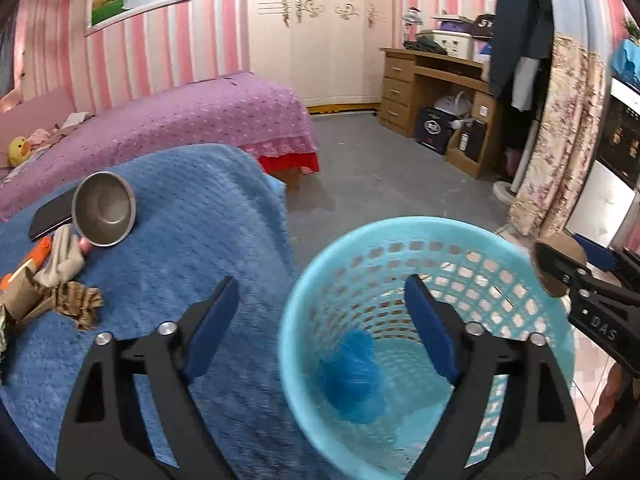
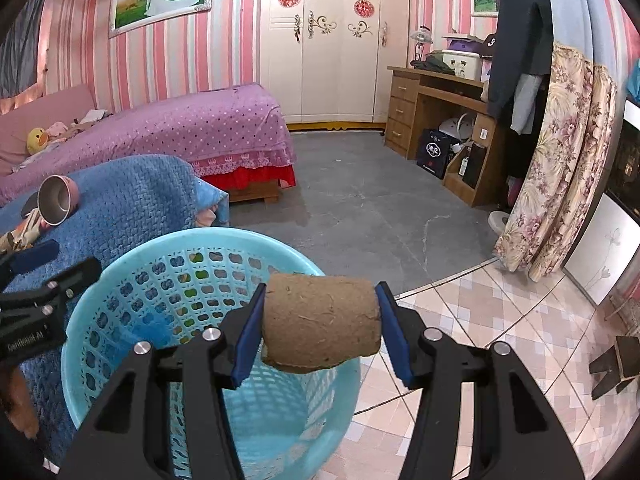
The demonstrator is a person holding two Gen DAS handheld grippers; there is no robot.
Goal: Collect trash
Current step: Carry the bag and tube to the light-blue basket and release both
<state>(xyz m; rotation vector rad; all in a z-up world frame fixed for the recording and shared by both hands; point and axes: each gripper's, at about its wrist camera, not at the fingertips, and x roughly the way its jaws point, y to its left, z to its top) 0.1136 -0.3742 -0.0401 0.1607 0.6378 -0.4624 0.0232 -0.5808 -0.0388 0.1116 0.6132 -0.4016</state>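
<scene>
So the right wrist view is the only one that gives a proper look at the trash: a brown cardboard tube [image 2: 321, 323], short and stubby, kind of fuzzy and rough on the surface with a ragged lower edge. The right claw [image 2: 321, 330] is clamped on it end to end, blue pads [image 2: 245, 344] pressed on both sides, and it hangs just above the near rim of the light blue basket [image 2: 120, 280]. In the left wrist view that same tube [image 1: 558, 258] is barely a brown sliver behind the right claw [image 1: 560, 264] at the far right edge, over the basket's rim.

What the left view gives instead is the inside of the basket [image 1: 304, 292]: a crumpled blue wad [image 1: 352, 376] sitting at the bottom, which the right view only shows as a blue blur through the mesh. The left claw [image 1: 320, 320] is spread wide with nothing in it, one finger over the blue blanket [image 1: 200, 220] and the other over the basket's mouth.

Left view also shows more of the blanket clutter: a metal bowl [image 1: 105, 209] tipped on its side, a dark phone [image 1: 50, 216] behind it, and some crumpled brown scraps [image 1: 76, 300] near the left edge.
</scene>
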